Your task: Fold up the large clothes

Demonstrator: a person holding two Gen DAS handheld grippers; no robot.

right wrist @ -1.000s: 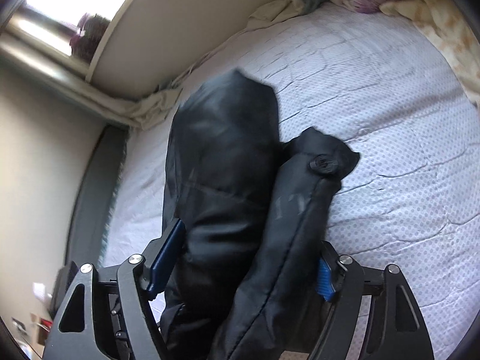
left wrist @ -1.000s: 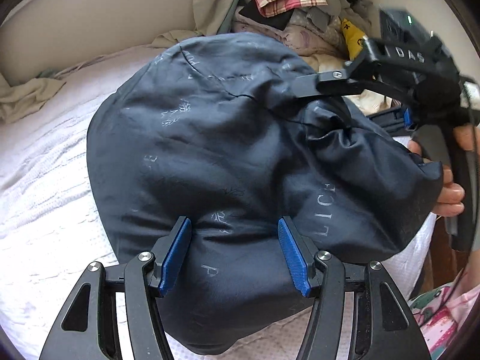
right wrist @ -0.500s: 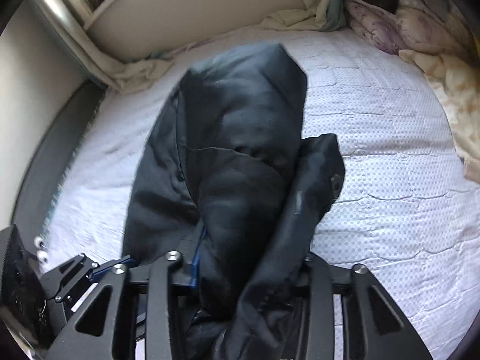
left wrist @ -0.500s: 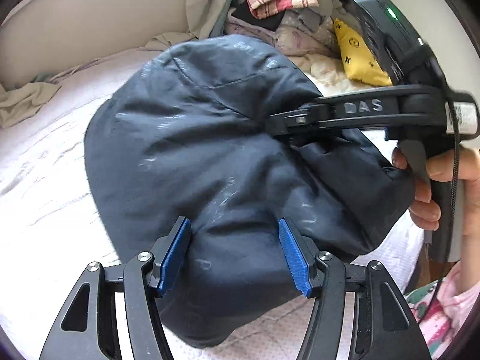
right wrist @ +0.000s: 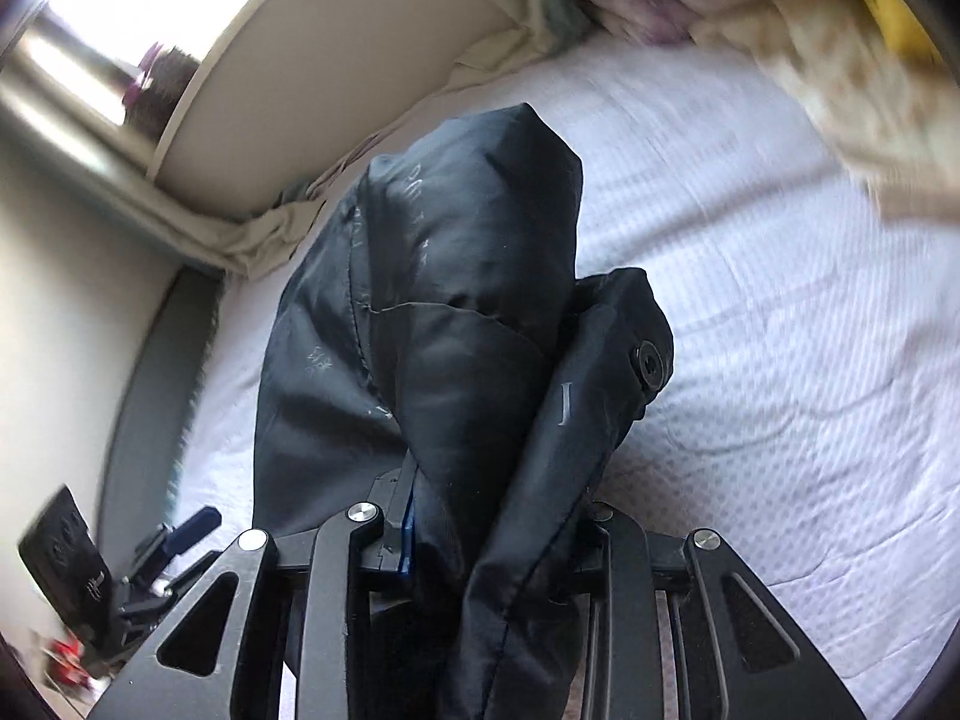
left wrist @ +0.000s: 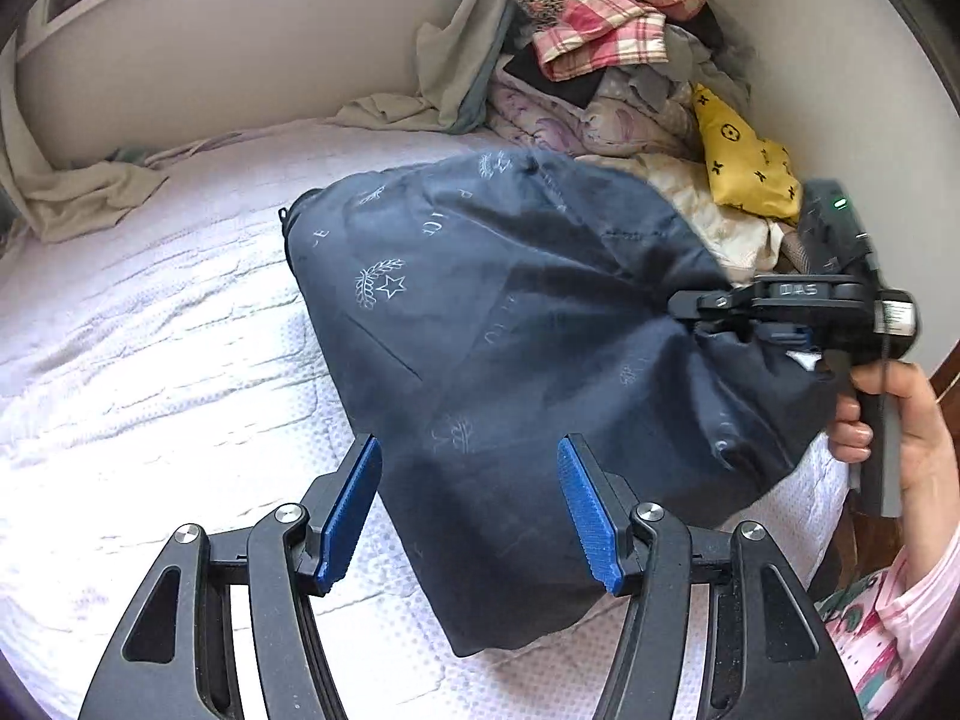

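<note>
A dark navy garment (left wrist: 528,348) with pale printed letters and star crests lies bunched on the white bed (left wrist: 150,360). My left gripper (left wrist: 468,504) is open, its blue pads either side of the garment's near edge. My right gripper (left wrist: 714,315) is shut on a gathered fold at the garment's right side and lifts it. In the right wrist view the garment (right wrist: 444,324) rises out of the shut right gripper (right wrist: 480,540), with a dark button (right wrist: 648,357) on the fold. The left gripper (right wrist: 174,540) shows at lower left.
A pile of mixed clothes (left wrist: 606,54), with a red plaid piece and a yellow printed cloth (left wrist: 744,162), sits at the bed's far right corner. A beige sheet (left wrist: 72,192) is bunched along the curved headboard (left wrist: 240,42). The bed's right edge is near the holding hand.
The right gripper closed on the garment's fold and pulled it right and up, away from the left gripper. The garment stretched out rightward. The left gripper stayed open.
</note>
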